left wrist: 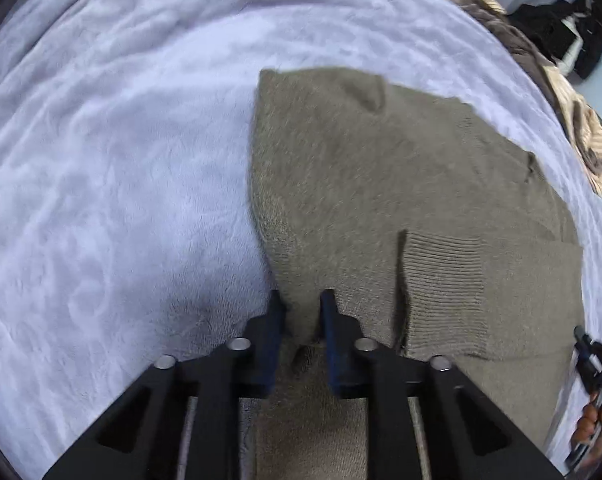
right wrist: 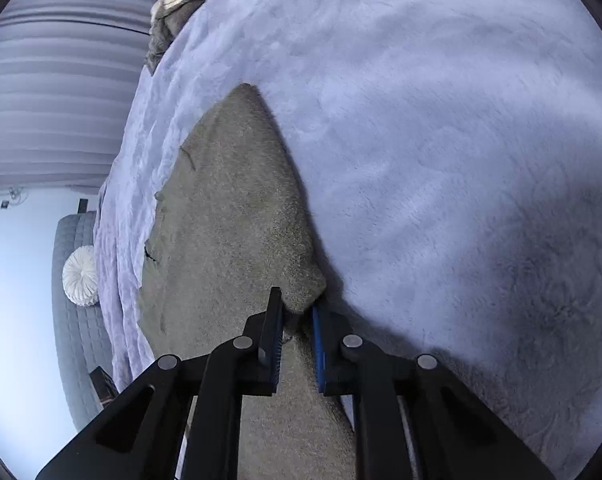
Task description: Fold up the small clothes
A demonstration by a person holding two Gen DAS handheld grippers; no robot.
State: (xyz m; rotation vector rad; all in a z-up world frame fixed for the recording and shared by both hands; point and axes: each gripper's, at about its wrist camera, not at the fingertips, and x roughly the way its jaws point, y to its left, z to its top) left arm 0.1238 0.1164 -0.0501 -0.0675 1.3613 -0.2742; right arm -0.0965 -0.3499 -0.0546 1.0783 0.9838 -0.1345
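A taupe knit garment (left wrist: 381,184) with a ribbed band lies on a lavender fleece blanket (left wrist: 101,184). My left gripper (left wrist: 303,300) is shut on a pinched fold at the garment's left edge. In the right wrist view, the same garment (right wrist: 229,216) stretches away to a point, and my right gripper (right wrist: 297,300) is shut on a bunched corner of it, over the blanket (right wrist: 461,160). The right gripper and the hand holding it show at the left wrist view's right edge (left wrist: 593,364).
A brown and cream patterned cloth (left wrist: 573,112) lies along the blanket's far edge, with a dark bundle (left wrist: 557,28) beyond. In the right wrist view, a grey quilted sofa (right wrist: 77,320) with a white round cushion (right wrist: 81,276) stands beside the bed, under striped curtains (right wrist: 61,100).
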